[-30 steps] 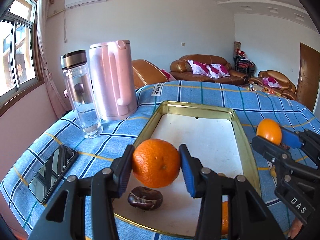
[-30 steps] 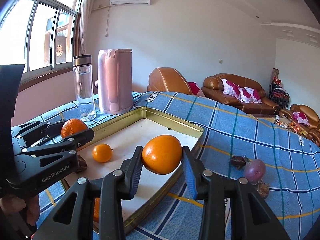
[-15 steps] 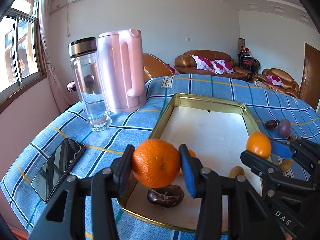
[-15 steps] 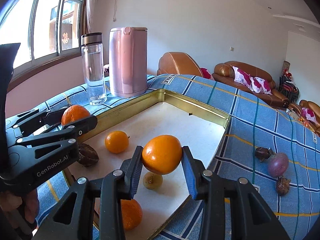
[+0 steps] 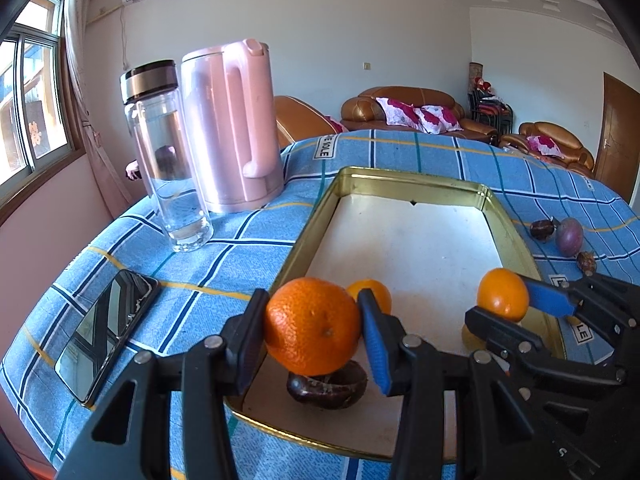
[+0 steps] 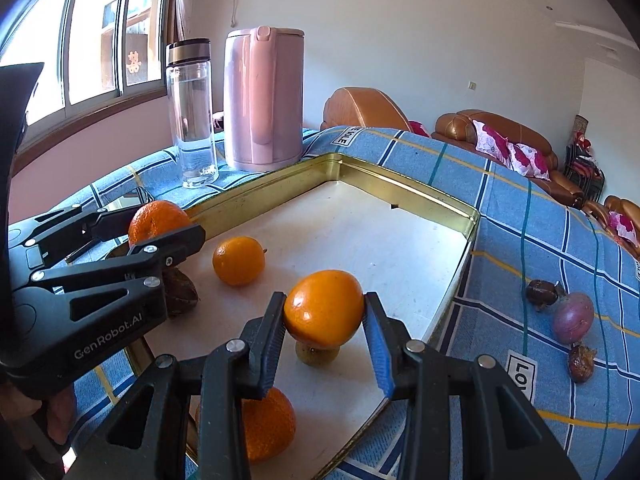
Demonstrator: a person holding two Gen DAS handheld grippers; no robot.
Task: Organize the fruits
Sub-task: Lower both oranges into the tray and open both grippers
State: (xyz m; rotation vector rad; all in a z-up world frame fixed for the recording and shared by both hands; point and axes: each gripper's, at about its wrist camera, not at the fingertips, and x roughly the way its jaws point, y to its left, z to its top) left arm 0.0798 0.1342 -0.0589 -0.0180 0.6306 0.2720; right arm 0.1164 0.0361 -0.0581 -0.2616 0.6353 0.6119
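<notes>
Orange and dimpled, our mandarin (image 5: 313, 326) sits clamped in the left hand-held gripper (image 5: 312, 330), jaws closed snugly on its sides, held above the near left corner of the gold-rimmed tray (image 5: 404, 178). Just under it lies a dark brown fruit (image 5: 326, 386) on the tray's white floor. Over on the right, we've got the right hand-held gripper (image 6: 324, 316) pinched tight on a smooth orange (image 6: 324, 308), hanging over a small yellowish fruit (image 6: 316, 354) inside the tray. A small orange (image 6: 239, 261) rests loose between the two, and another mandarin (image 6: 266, 426) sits at the near edge. Out on the blue checked cloth of the counter (image 6: 520, 208) we see a purple fruit (image 6: 573, 317) with two brown ones near it. Beyond the tray stand a pink kettle (image 5: 232, 126) and a clear bottle (image 5: 168, 156), with a phone (image 5: 106, 330) lying flat nearer us.
</notes>
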